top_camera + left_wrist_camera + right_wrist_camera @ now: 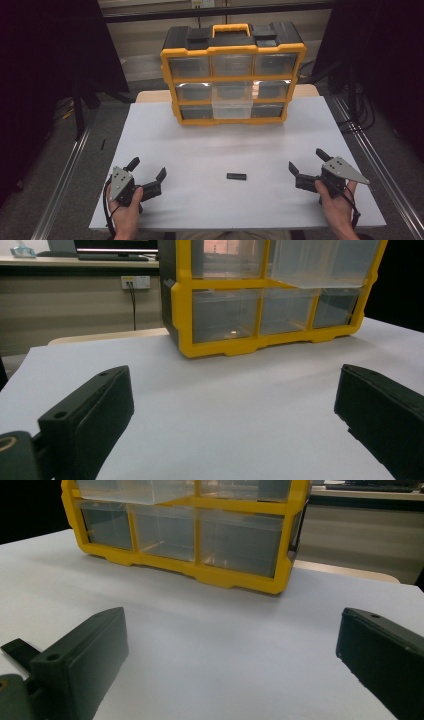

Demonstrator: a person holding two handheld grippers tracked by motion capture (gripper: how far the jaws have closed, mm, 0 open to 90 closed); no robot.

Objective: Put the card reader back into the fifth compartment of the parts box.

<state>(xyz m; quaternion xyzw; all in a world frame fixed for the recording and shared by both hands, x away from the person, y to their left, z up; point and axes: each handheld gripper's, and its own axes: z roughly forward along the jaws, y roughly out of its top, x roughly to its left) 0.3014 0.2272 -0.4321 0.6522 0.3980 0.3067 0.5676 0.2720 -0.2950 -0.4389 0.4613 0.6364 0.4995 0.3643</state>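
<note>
A yellow and black drawer cabinet (232,75) with clear drawers stands at the far middle of the white table (210,150); its middle drawer (231,97) is pulled out toward me. A small flat black piece (236,176) lies on the table near the front, between the two hands. My left gripper (148,169) rests at the front left, open and empty, jaws spread wide (225,410). At the front right my right gripper (307,161) is likewise open with nothing between its fingers (230,655). The black piece (17,650) peeks past the right gripper's left jaw.
The cabinet (270,295) (190,530) fills the far side in both gripper views. Metal rails (65,175) run along the floor on either side of the table. A wooden surface edge (150,96) shows behind the table.
</note>
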